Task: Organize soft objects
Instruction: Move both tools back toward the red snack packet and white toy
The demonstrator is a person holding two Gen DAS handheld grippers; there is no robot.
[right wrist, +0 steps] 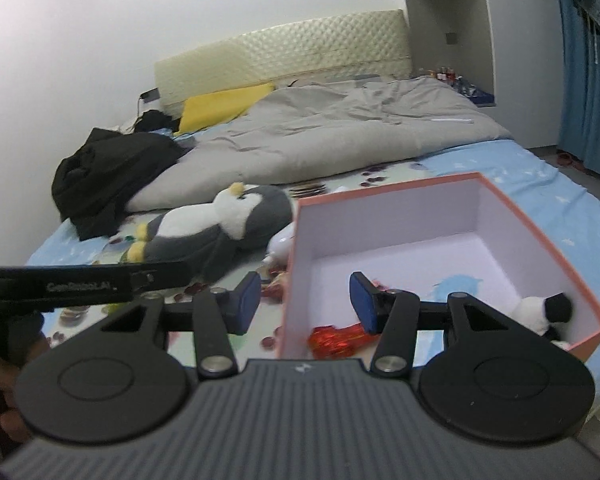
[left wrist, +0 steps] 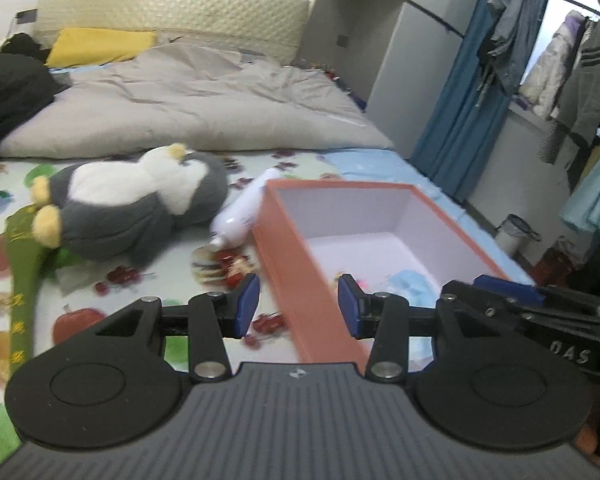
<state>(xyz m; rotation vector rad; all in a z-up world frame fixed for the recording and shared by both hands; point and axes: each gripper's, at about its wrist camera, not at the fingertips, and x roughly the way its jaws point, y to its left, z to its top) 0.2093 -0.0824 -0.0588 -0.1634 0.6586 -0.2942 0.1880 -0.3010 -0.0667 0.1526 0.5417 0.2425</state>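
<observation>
on the bed [left wrist: 148, 264] we see the penguin plush [left wrist: 140, 204] lying on its back, up and left of our left gripper [left wrist: 298, 306], well clear of its jaws, which stand apart and empty. the pink box [right wrist: 580, 264] sits right of it; our right gripper [right wrist: 304, 300] straddles its near wall, jaws apart, nothing clamped.

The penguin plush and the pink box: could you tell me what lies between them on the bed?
A white bottle lies on the sheet between the penguin plush and the pink box. The left wrist view shows it best; the right wrist view shows only its end.
</observation>
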